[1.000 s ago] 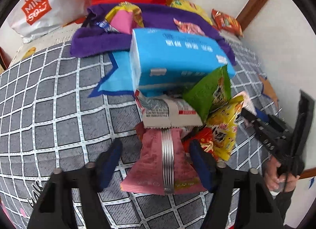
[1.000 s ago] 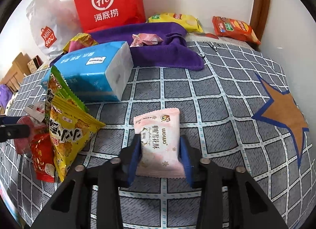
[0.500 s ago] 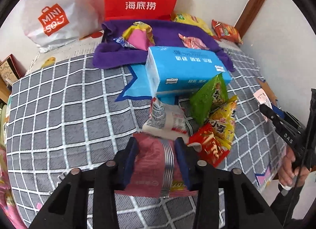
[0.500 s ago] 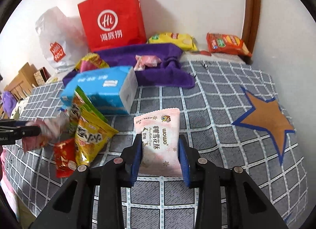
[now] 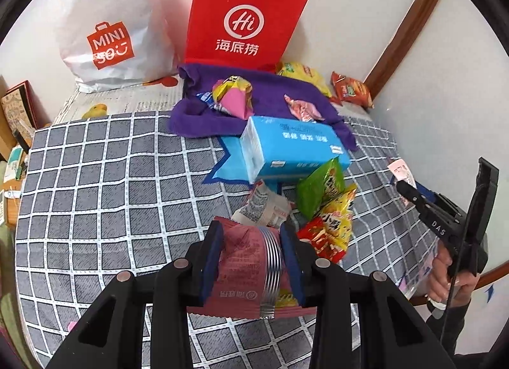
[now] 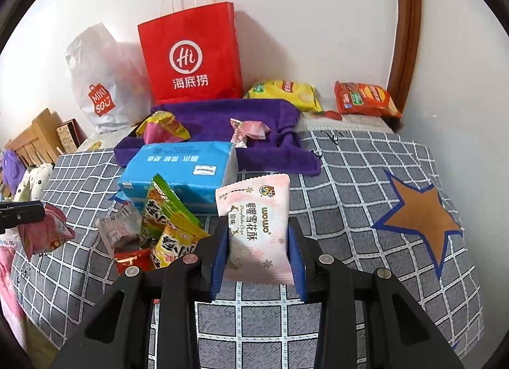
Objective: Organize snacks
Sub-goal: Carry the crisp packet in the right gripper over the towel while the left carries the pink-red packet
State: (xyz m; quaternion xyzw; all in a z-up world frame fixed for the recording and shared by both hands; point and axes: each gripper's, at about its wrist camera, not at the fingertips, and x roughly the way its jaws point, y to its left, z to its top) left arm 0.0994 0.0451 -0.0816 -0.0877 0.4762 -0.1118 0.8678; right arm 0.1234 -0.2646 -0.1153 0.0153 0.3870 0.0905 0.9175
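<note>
Left tool (image 5: 251, 261): clenched on a dark pink snack packet (image 5: 245, 261), both blue pads pressing its sides, silver seam strip facing the camera. A second ago the jaws stood wide with this packet lying flat on the grid-pattern bed cover (image 5: 95, 197); now the packet is gripped and clear of the cover. Seen from the right wrist camera, it hangs from the left tool at the far left edge (image 6: 44, 232).

Right tool (image 6: 258, 248): clenched on a pale pink snowflake-print packet (image 6: 257, 229), printed face up. The grip is the same as a second ago; the packet now sits above the cover rather than near it, and more of the room shows behind it.

Outward from the tools: the loose snack pile, a white wrapper (image 5: 264, 207), green bag (image 5: 321, 191), yellow bag (image 5: 337, 219) and red bag (image 5: 321, 238), lies unchanged just beside the blue tissue pack (image 5: 292, 149). Behind it, the purple towel (image 5: 276, 95) carries a pink-yellow packet (image 5: 235, 95) and a small pink one (image 5: 300, 108). A yellow chip bag (image 6: 283, 92) and an orange bag (image 6: 366, 99) lie by the wall. A red paper bag (image 5: 245, 19) and a white plastic bag (image 5: 108, 22) stand at the back.

Person's hand (image 5: 445, 273) on the right tool's handle shows at the right edge.
</note>
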